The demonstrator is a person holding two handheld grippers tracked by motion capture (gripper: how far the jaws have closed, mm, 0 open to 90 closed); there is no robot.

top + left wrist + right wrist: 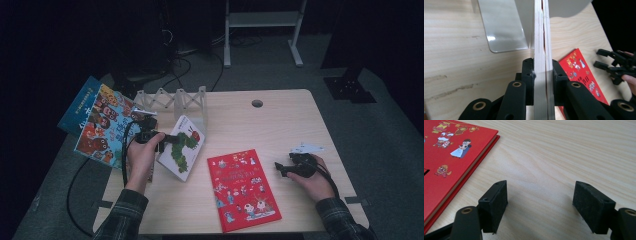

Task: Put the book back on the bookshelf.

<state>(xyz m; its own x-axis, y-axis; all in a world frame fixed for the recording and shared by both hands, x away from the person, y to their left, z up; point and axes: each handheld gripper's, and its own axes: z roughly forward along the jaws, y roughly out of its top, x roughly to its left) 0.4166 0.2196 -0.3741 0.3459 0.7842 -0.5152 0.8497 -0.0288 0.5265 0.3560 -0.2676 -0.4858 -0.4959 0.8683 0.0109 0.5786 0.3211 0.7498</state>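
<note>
The left gripper [543,72] clamped the white book [182,146] edge-on; the right gripper [541,202] stood wide open, holding nothing, beside the red book [446,157].

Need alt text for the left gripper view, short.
The left gripper has its two black jaws shut on the edge of a white board book, seen edge-on above a light wooden table. A flat red picture book lies to the right, beside the open right gripper; a white metal bookend plate stands behind.
</note>
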